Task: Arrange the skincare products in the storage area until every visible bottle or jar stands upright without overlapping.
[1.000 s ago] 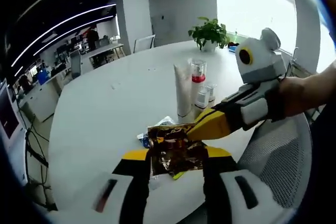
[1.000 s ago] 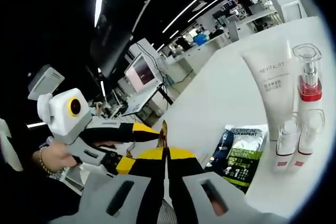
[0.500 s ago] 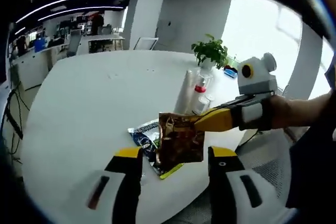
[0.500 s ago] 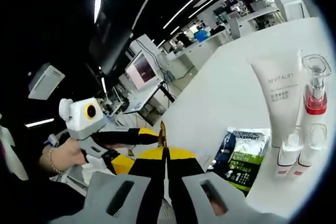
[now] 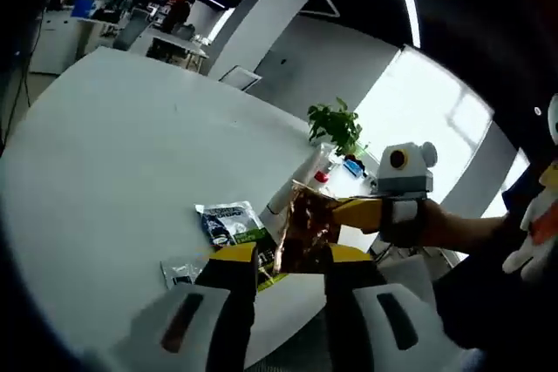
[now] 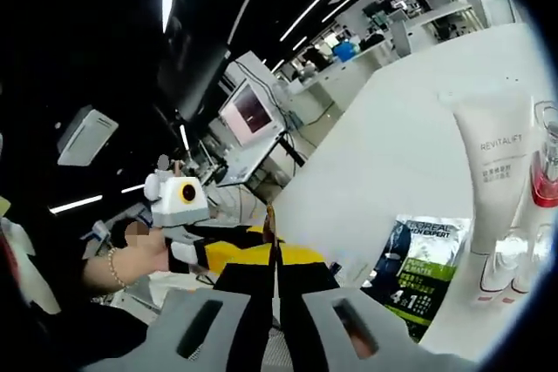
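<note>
White round surface (image 5: 105,145) in an open office, ceiling light strips overhead, and both my grippers are up off it with one thing between them. My right gripper (image 6: 272,241) has its fingers pressed together on the edge of a shiny brown sachet (image 5: 307,226); from that camera the sachet is just a thin sliver edge-on. My left gripper (image 5: 290,260) has its fingers spread either side of the sachet, not closed on it as far as I can tell.

Near the sachet, on the surface, lies a green-and-blue packet (image 6: 423,263), flat, and a small clear sachet (image 5: 180,273) lies beyond it. Just past the packet stands the white tube (image 6: 497,167), upright, with a red-collared pump bottle (image 6: 545,172) and two small bottles (image 6: 499,267) right beside it, all standing.

My worry: the sachet is floppy and held by one edge, so it could slip or fold as I bring it down. Setting it near the tube risks knocking those small bottles over or overlapping the flat packet, which sits right in the way. A potted plant (image 5: 334,124) stands well behind the tube.
</note>
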